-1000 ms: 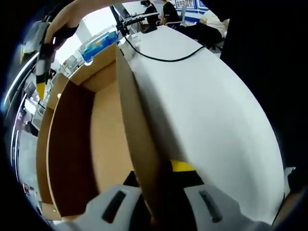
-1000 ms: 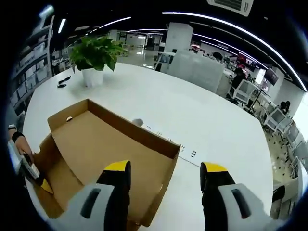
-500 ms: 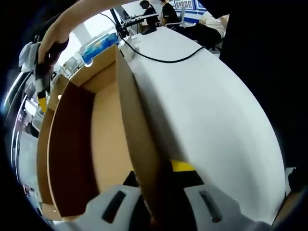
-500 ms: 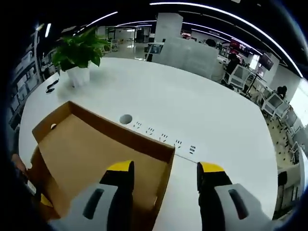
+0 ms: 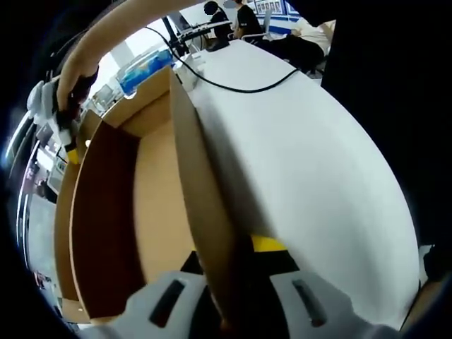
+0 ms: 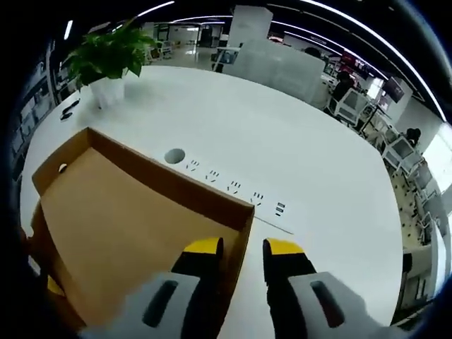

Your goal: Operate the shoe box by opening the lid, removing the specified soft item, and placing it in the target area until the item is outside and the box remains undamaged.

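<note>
Shoe box (image 6: 134, 233) sits open on the white table (image 6: 304, 162), brown cardboard, inner floor bare as far as can be seen; no soft item visible inside it, so its whereabouts cannot be told. Left gripper (image 5: 233, 296) is clamped on an upright cardboard wall (image 5: 201, 205) of the box, one jaw inside and one outside, the panel running up between them. Right gripper (image 6: 240, 258) sits at the box's near corner with its jaws drawn close together, a narrow gap left; the box edge (image 6: 240, 212) lies just ahead of the tips, and whether cardboard is pinched between them cannot be told. In the left gripper view the right gripper (image 5: 60, 116) appears at the far end of the box, held by a person's hand (image 5: 74, 78). Potted plant (image 6: 106, 60) stands well apart on the table; a black cable (image 5: 233, 85) runs across it. Handling judgement: box is light, thin-walled, stiff along the folds but easily creased or torn at corners. Hold walls mid-span with modest pressure, not at flap edges. The soft item should deform; pinch a bunched fold.
</note>
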